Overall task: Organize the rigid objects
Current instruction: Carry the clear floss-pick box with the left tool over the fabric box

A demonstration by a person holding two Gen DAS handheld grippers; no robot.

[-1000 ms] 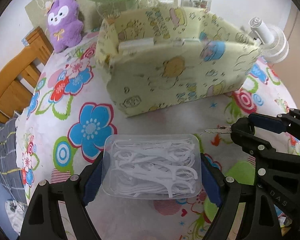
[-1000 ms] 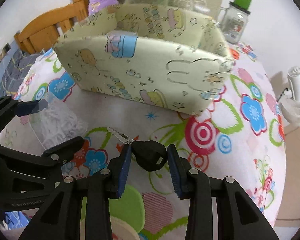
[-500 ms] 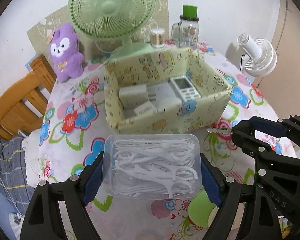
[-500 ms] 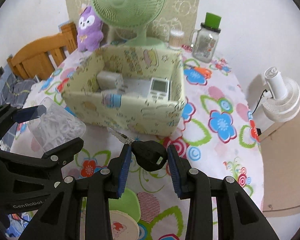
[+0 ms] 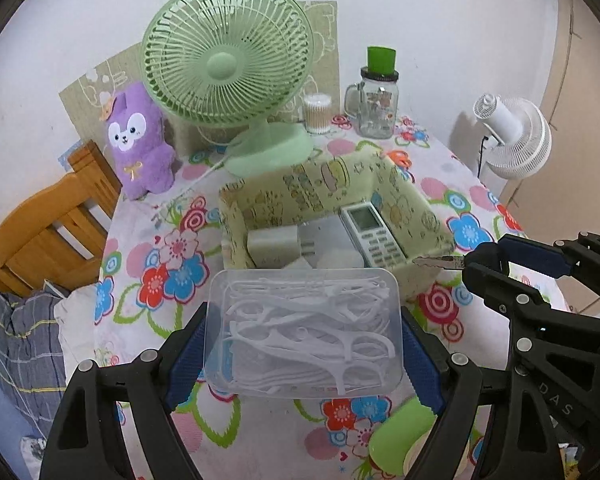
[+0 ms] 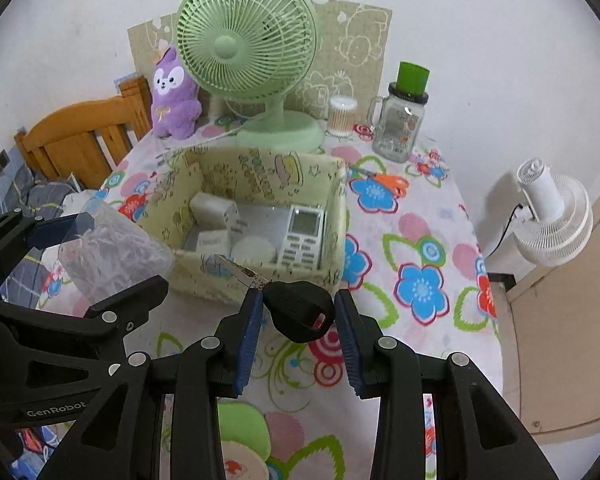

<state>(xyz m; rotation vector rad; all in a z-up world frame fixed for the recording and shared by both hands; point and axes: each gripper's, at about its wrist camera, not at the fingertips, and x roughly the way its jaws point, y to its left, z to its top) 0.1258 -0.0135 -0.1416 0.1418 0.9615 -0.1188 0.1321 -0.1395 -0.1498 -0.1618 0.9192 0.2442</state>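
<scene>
Now the left tongs (image 5: 302,344) are clamping the clear floss-pick box (image 5: 302,332) mid-frame while the right tongs (image 6: 298,322) are pinching a black key (image 6: 298,312), both risking snagging the fabric bin (image 6: 256,208) rim above and tipping it.

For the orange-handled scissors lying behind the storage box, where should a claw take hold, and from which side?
Probably at the closed blades just ahead of the orange handles, coming from above. The scissors lie flat on the tablecloth beside the patterned box, so only a top-down approach looks clear; the looped handles are wide and hollow, the blade section narrow and solid.
</scene>
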